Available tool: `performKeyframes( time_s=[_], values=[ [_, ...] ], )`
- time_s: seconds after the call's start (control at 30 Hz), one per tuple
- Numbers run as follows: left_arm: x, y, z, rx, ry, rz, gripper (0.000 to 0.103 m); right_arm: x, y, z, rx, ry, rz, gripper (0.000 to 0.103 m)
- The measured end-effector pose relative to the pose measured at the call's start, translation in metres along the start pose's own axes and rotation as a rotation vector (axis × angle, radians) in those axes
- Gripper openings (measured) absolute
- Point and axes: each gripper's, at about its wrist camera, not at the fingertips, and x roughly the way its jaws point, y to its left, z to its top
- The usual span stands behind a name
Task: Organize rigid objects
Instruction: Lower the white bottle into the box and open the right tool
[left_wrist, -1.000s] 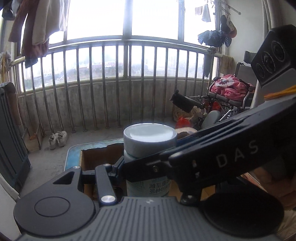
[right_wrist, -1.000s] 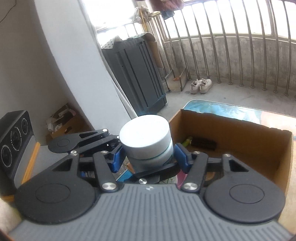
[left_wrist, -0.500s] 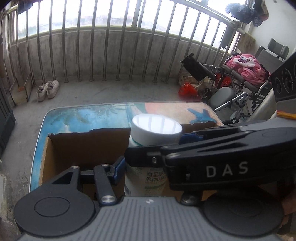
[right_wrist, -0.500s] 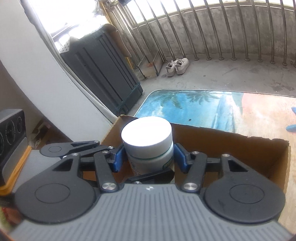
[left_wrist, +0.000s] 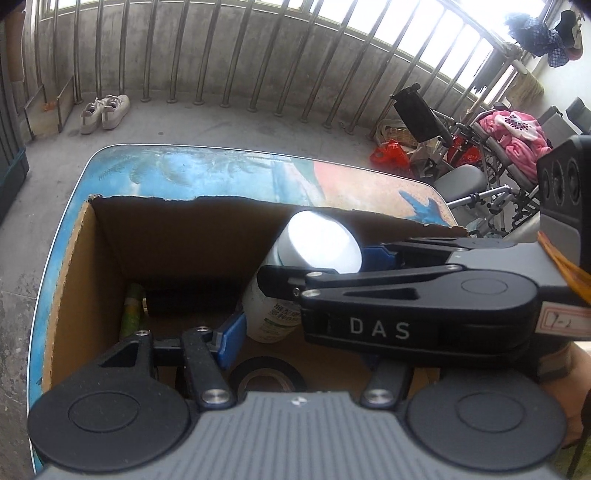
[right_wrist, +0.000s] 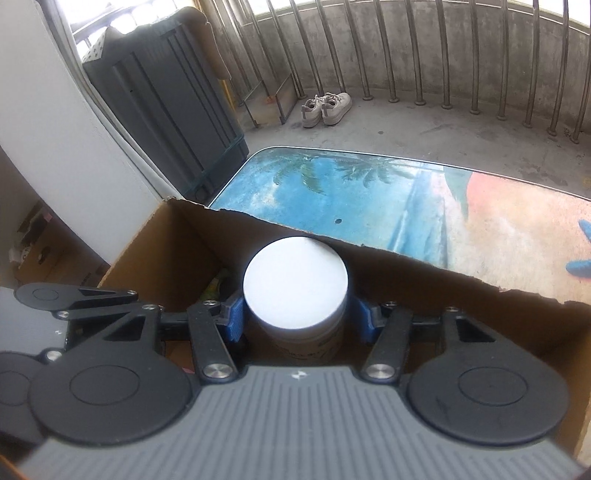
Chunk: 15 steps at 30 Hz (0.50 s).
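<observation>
Bottle (right_wrist: 295, 288) hangs inside box (left_wrist: 74, 266), tilted, above tape (left_wrist: 266, 376).
Both grippers are opening; right gripper (right_wrist: 295, 317) pads flank bottle, left gripper (left_wrist: 295, 288) near pad is clear of it.
Lower bottle to box floor beside tape before you let go fully.

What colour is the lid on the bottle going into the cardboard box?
White. The bottle's lid is plain white with no print, clearest in the right wrist view.

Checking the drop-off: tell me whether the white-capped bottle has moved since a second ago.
Yes. The white-capped bottle has come down, from above the cardboard box's rim to inside its walls.
</observation>
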Motion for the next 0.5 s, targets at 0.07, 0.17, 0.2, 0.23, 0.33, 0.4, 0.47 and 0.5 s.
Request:
performKeyframes(
  time_s=[0.07, 0.17, 0.2, 0.23, 0.33, 0.4, 0.47, 0.5],
  values=[
    [-0.004, -0.001, -0.001, 0.000, -0.010, 0.000, 0.071, -0.006, 0.003, 0.001, -0.008, -0.016, -0.003, 0.067],
    [-0.013, -0.005, -0.002, 0.009, -0.025, 0.000, 0.073, -0.021, 0.009, 0.001, -0.026, -0.046, -0.006, 0.076],
    [-0.015, -0.007, -0.002, 0.010, -0.029, -0.001, 0.074, -0.030, 0.011, 0.001, -0.028, -0.055, -0.012, 0.078],
    [-0.019, -0.007, -0.003, 0.013, -0.035, -0.004, 0.075, -0.036, 0.013, 0.001, -0.028, -0.066, -0.013, 0.078],
    [-0.032, -0.012, -0.006, 0.024, -0.058, -0.011, 0.077, -0.058, 0.014, -0.001, -0.010, -0.105, 0.004, 0.079],
    [-0.042, -0.016, -0.010, 0.033, -0.071, -0.017, 0.078, -0.079, 0.014, -0.006, 0.012, -0.141, 0.018, 0.079],
    [-0.054, -0.019, -0.014, 0.044, -0.082, -0.023, 0.082, -0.103, 0.014, -0.014, 0.040, -0.176, 0.037, 0.079],
    [-0.061, -0.021, -0.018, 0.053, -0.091, -0.029, 0.084, -0.114, 0.014, -0.020, 0.051, -0.192, 0.044, 0.079]
  ],
)
